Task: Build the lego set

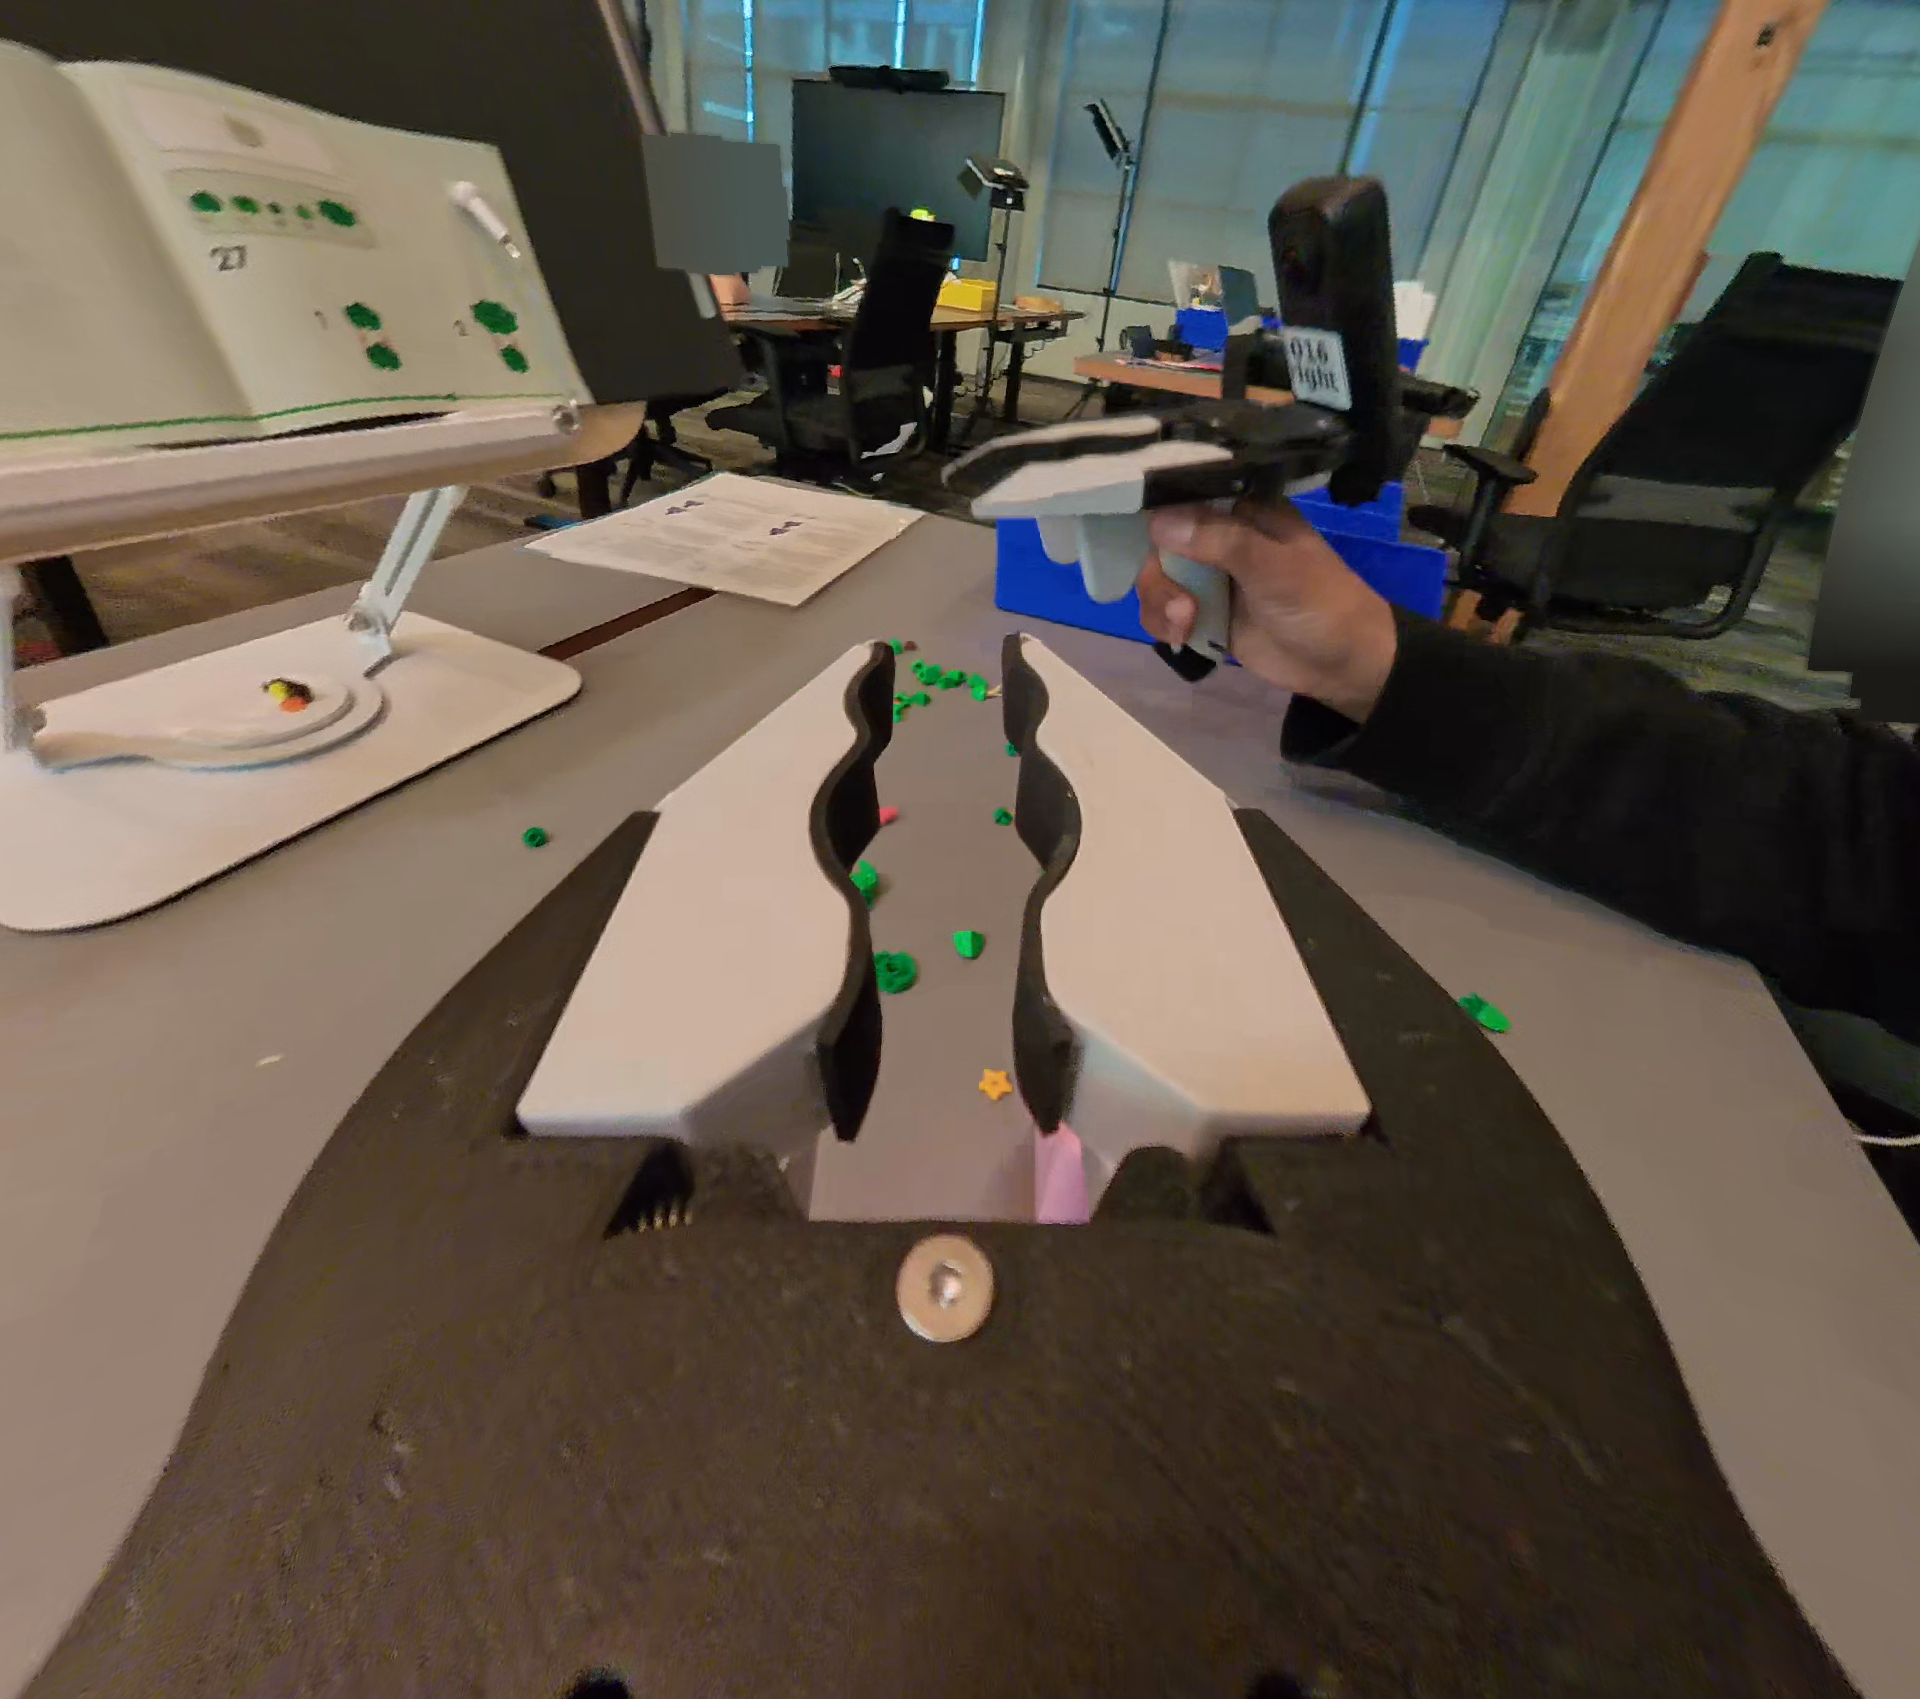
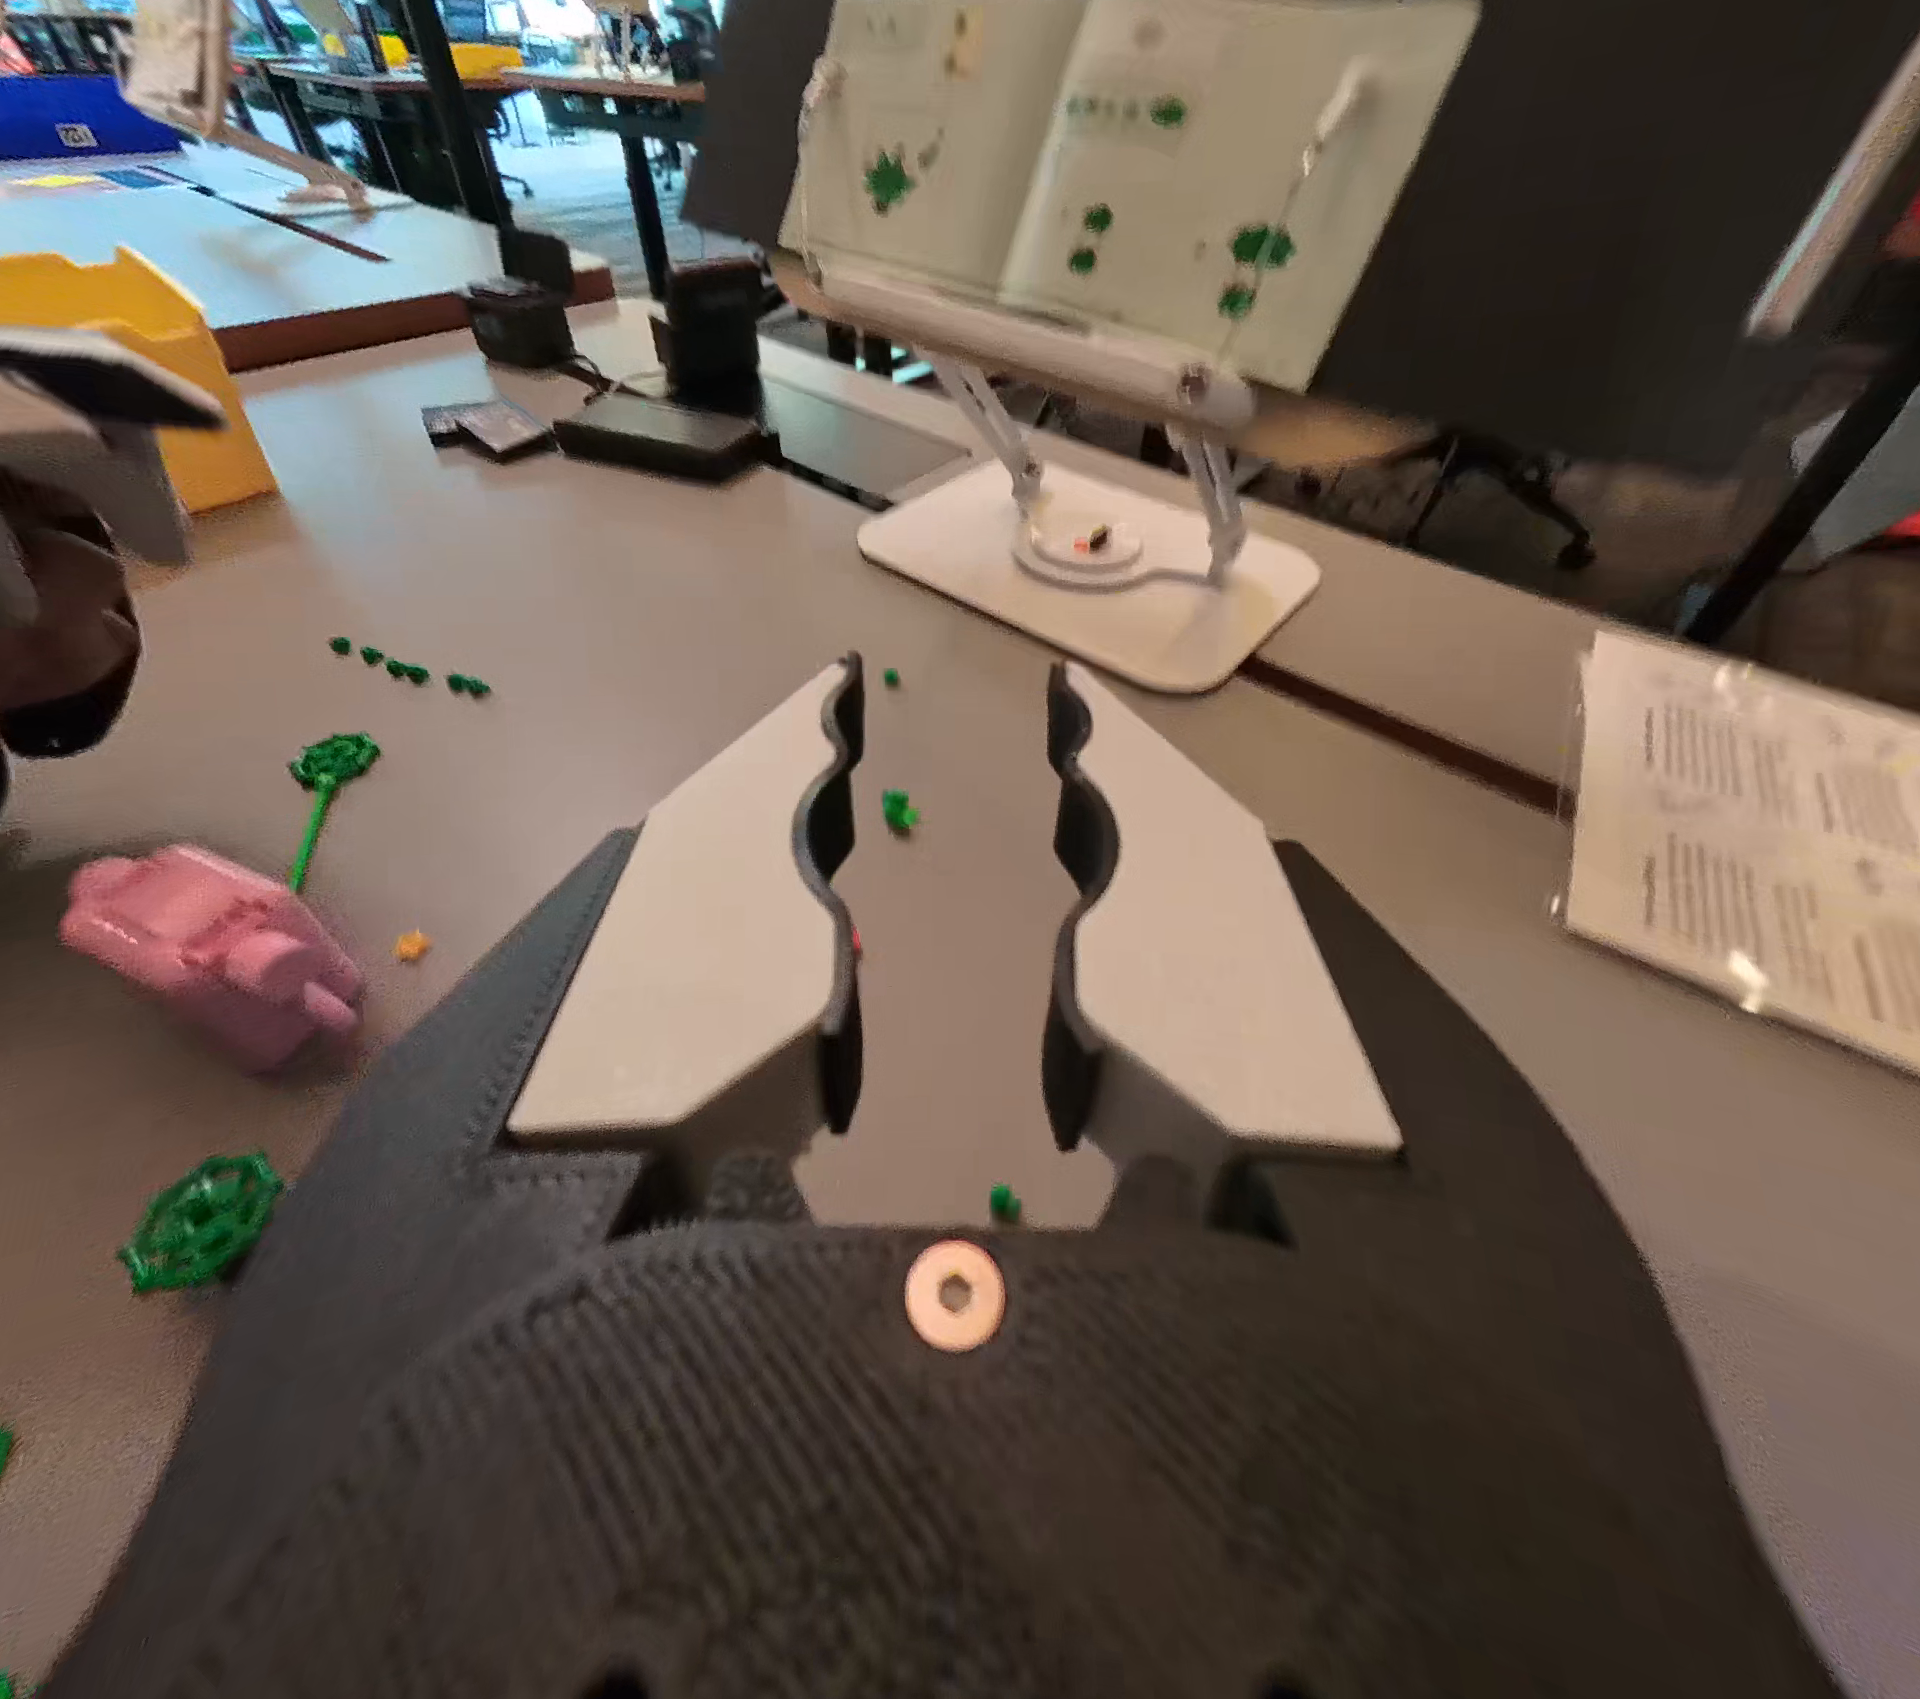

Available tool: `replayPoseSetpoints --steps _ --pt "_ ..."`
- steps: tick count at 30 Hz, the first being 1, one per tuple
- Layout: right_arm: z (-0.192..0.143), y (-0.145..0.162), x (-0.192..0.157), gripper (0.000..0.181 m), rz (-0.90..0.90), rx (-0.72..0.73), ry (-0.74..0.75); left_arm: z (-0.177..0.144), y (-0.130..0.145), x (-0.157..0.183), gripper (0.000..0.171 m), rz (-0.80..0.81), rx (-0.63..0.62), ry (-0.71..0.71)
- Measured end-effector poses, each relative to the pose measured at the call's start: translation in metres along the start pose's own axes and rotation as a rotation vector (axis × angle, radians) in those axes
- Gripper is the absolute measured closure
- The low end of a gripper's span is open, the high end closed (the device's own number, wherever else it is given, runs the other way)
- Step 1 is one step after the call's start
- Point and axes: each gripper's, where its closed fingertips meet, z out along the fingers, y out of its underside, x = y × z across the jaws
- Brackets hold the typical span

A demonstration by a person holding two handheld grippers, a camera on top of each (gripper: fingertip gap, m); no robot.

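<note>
- Left gripper [image 1: 948,667] hangs over the tabletop [image 1: 312,974], parted and empty, with loose green pieces [image 1: 894,969] showing in the gap, likely being picked over.
- Right gripper [image 2: 954,683] is raised, spread wide and holds nothing. It points at the manual [image 2: 1132,163] on its white stand [image 2: 1091,600], probably to check the step.
- Pink piece [image 2: 208,953] and green net-like parts [image 2: 203,1223] lie left of it, within reach.
- Nothing looks joined yet.
</note>
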Motion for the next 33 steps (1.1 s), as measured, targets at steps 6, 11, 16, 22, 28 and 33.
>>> replayPoseSetpoints --steps 6,11,16,22,28,33 --pt "-0.009 0.045 0.023 0.144 0.123 -0.084 -0.007 0.004 0.01 -0.01 0.152 -0.061 -0.018 -0.011" --pt "-0.006 0.054 0.019 0.141 0.112 -0.127 -0.017 0.006 0.019 -0.012 0.152 -0.058 -0.051 -0.015" --pt "0.01 0.069 -0.023 0.143 -0.011 -0.22 -0.093 0.002 0.022 -0.02 0.152 -0.062 -0.058 -0.034" --pt "0.013 0.07 -0.039 0.143 -0.03 -0.23 -0.134 -0.002 0.028 -0.033 0.152 -0.077 -0.069 -0.066" --pt "0.0 0.051 -0.013 0.143 -0.056 -0.185 -0.04 -0.001 0.034 -0.033 0.152 -0.081 -0.089 -0.057" --pt "-0.009 0.047 -0.01 0.14 -0.073 -0.212 -0.057 0.001 0.037 -0.031 0.152 -0.06 -0.109 -0.056"
